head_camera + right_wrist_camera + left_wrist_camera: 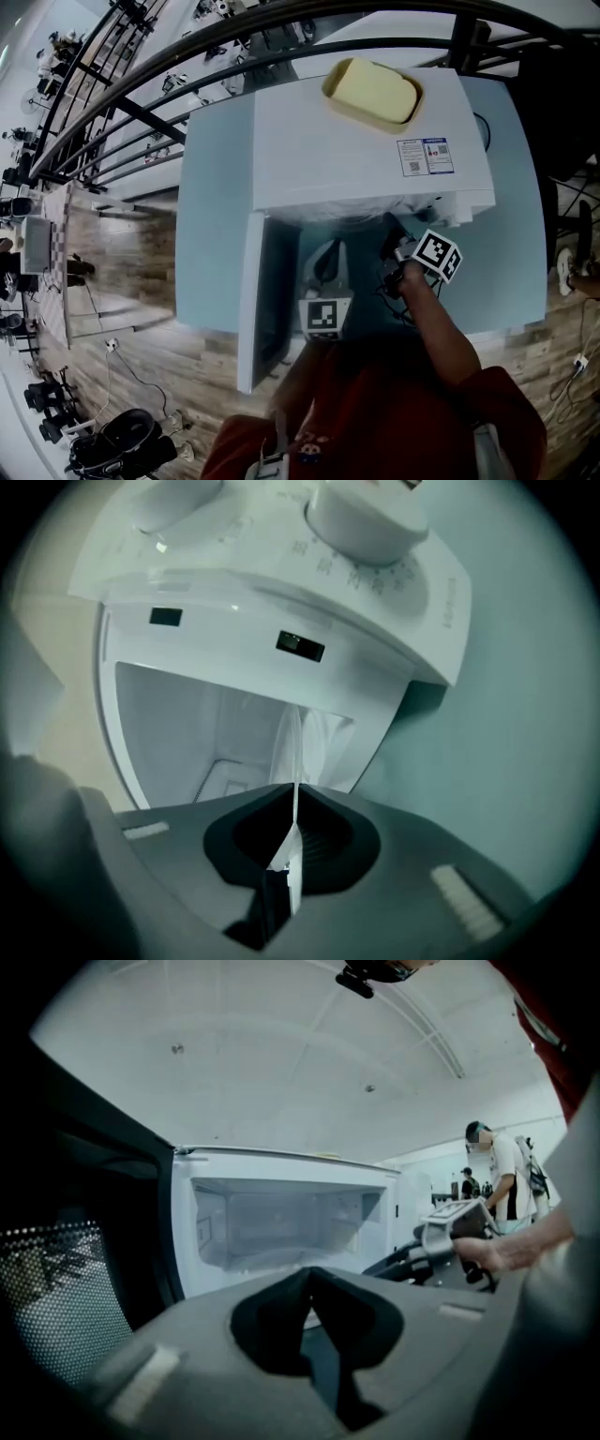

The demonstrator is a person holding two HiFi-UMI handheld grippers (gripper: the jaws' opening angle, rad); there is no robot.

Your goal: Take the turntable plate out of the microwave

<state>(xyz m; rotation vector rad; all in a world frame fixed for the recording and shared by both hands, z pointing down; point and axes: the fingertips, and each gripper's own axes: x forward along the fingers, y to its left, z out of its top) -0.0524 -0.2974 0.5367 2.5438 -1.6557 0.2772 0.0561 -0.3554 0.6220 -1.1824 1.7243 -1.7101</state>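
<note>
Pale blue table point(516, 187) carries a white microwave point(356, 141), its door point(251, 300) swung open to the left and a yellow dish point(372, 92) on top. Right gripper point(296, 797) is at the cavity's right front, below the control knobs point(366, 513), jaws pinching the rim of the clear glass turntable plate point(298, 742), seen edge-on; the rest of the plate reaches back into the cavity. Left gripper point(311, 1283) faces the open cavity from the front, jaws pressed together with nothing between them.
</note>
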